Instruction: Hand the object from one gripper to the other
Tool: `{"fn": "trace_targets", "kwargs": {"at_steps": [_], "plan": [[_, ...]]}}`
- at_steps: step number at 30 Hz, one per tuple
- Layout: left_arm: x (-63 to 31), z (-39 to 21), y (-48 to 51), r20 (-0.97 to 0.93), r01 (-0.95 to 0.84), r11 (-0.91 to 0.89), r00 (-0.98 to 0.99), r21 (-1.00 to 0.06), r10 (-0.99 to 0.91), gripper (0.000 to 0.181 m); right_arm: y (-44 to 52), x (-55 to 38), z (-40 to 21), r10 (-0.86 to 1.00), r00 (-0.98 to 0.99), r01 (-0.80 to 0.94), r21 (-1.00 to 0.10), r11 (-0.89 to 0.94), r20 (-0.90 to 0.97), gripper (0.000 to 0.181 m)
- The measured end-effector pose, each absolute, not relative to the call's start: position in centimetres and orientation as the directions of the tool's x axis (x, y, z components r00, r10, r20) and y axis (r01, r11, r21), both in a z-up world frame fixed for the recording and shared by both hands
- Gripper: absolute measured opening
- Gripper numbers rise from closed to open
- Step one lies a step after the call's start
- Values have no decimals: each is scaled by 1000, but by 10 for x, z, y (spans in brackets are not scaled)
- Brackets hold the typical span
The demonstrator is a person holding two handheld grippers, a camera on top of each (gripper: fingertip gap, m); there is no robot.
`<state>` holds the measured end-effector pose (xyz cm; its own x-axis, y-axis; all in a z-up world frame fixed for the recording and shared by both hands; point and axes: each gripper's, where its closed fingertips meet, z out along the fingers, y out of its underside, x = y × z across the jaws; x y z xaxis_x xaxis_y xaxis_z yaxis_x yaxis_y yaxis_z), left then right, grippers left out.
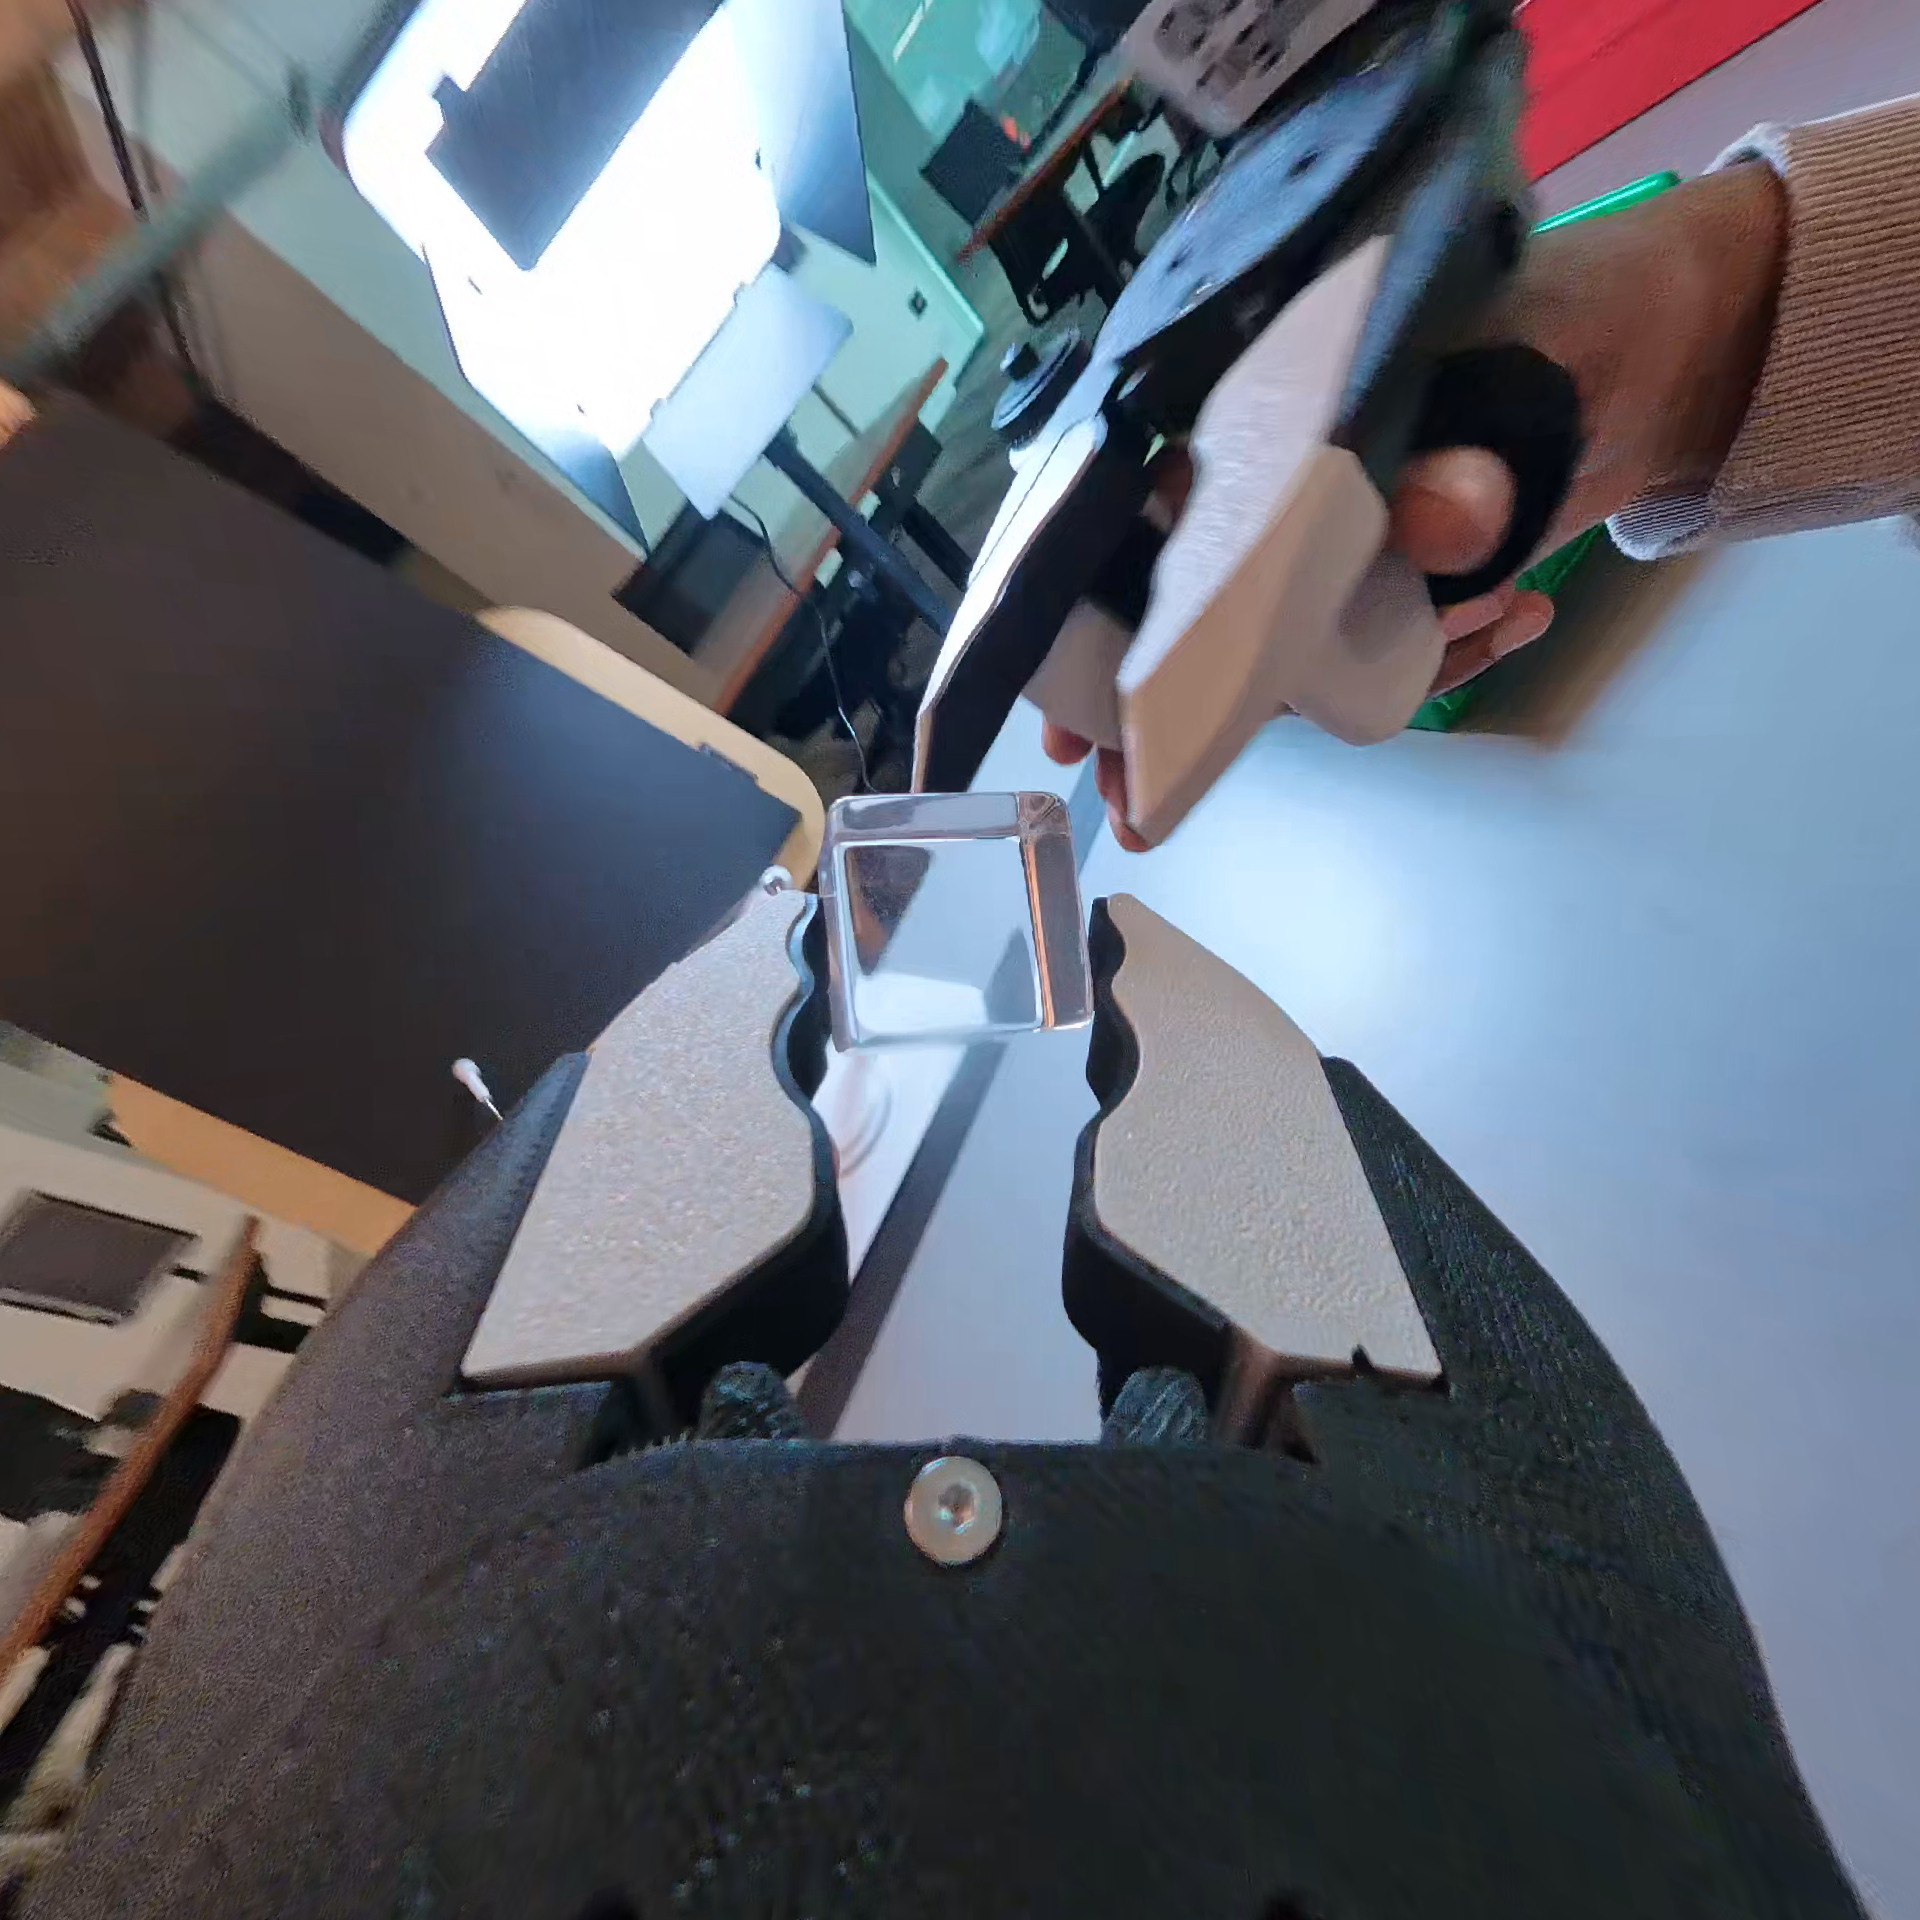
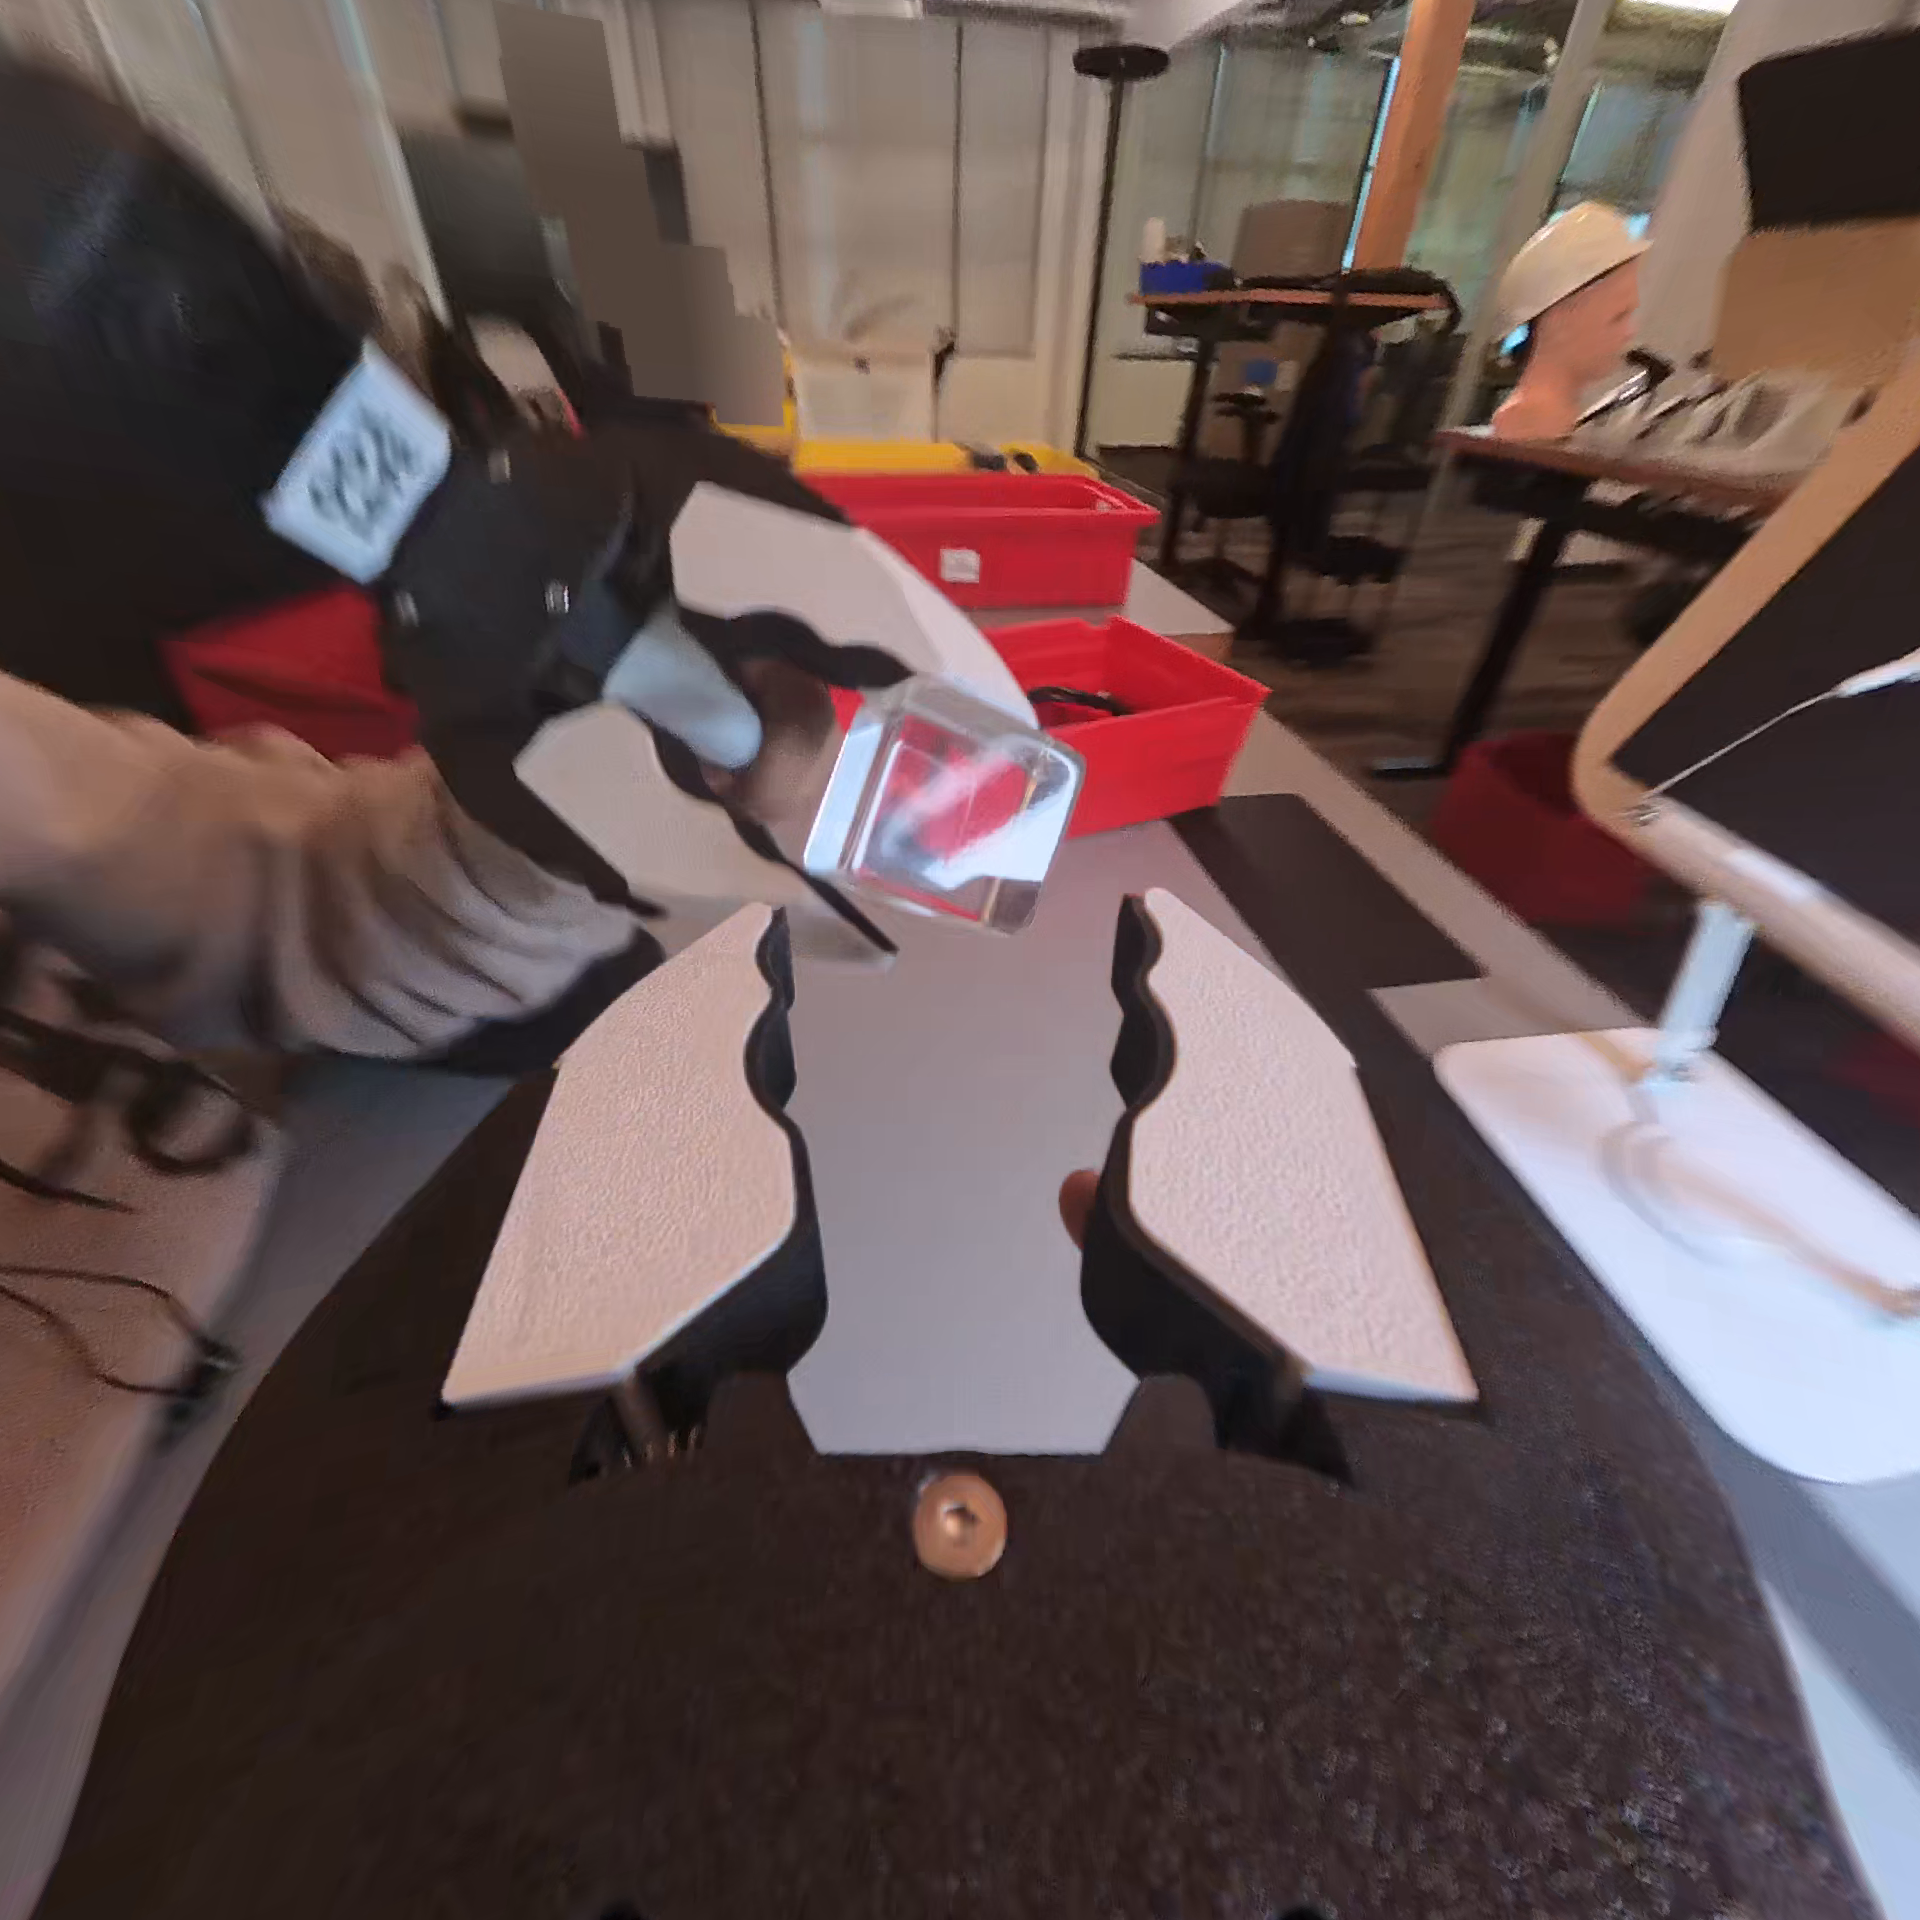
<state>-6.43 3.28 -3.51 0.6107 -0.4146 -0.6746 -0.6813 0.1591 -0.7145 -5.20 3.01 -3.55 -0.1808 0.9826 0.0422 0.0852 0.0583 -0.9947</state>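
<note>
A clear cube (image 1: 956, 920) sits between the fingertips of my left gripper (image 1: 956, 904), which is shut on it and holds it in the air above the grey table (image 1: 1558, 1091). My right gripper (image 1: 1029, 805) is open and empty, its tips just beyond the cube, in a hand with a beige sleeve. In the right wrist view, the cube (image 2: 945, 821) is at the tips of the left gripper (image 2: 951, 831), just past and slightly above my right gripper's (image 2: 956, 909) open fingertips. The cube is not between the right fingers.
Red bins (image 2: 1132, 717) stand at the table's far end. A monitor on a white stand (image 2: 1662, 1195) is at the right, beside a black mat (image 2: 1330, 883). The dark monitor screen (image 1: 312, 779) fills the left of the left wrist view. Less than 4 cm separates the two grippers' tips.
</note>
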Motion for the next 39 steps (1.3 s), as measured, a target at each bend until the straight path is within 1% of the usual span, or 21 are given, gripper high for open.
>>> {"fn": "trace_targets", "kwargs": {"at_steps": [2,4,6,10,13,16,18,20,22,24,28,33,36,39], "plan": [[-71,-43,35,-618,-668,76,632,-740,-467,48,27,-54,-47,958,-151,115,-958,263,244,59],[-77,-49,36,-596,-671,34,632,-740,-496,48,29,-60,-57,907,-112,144,-896,419,406,58],[-81,-55,35,-559,-670,-19,634,-742,-534,47,29,-66,-67,869,-101,189,-848,495,484,59],[-84,-62,28,-473,-650,-80,627,-756,-618,47,31,-71,-68,815,-63,184,-796,577,577,59],[-80,-70,17,-423,-657,-84,572,-749,-703,47,23,-72,-69,818,-97,160,-802,575,567,59],[-73,-80,3,-405,-697,-53,476,-716,-781,47,11,-74,-76,817,-165,165,-802,575,552,58],[-66,-85,-5,-411,-721,-20,417,-692,-811,47,1,-74,-84,804,-232,169,-791,588,548,42],[-66,-89,-8,-426,-747,-11,391,-665,-816,47,-2,-74,-88,792,-248,180,-777,603,557,41],[-66,-92,-9,-429,-754,2,372,-657,-823,47,-3,-74,-89,801,-261,188,-786,589,538,41],[-65,-88,-9,-419,-733,12,375,-680,-827,46,-4,-73,-85,830,-268,174,-823,540,488,41],[-56,-66,-11,-383,-626,49,411,-779,-827,46,-7,-69,-69,888,-304,76,-920,385,346,41],[-55,-58,-13,-363,-577,68,413,-814,-835,46,-9,-64,-60,900,-328,38,-948,317,288,41],[-48,-56,-20,-333,-537,92,372,-839,-867,46,-16,-64,-66,889,-358,84,-939,335,285,41],[-44,-50,-26,-319,-491,123,339,-863,-885,46,-25,-67,-65,882,-379,72,-941,330,280,44]]}}
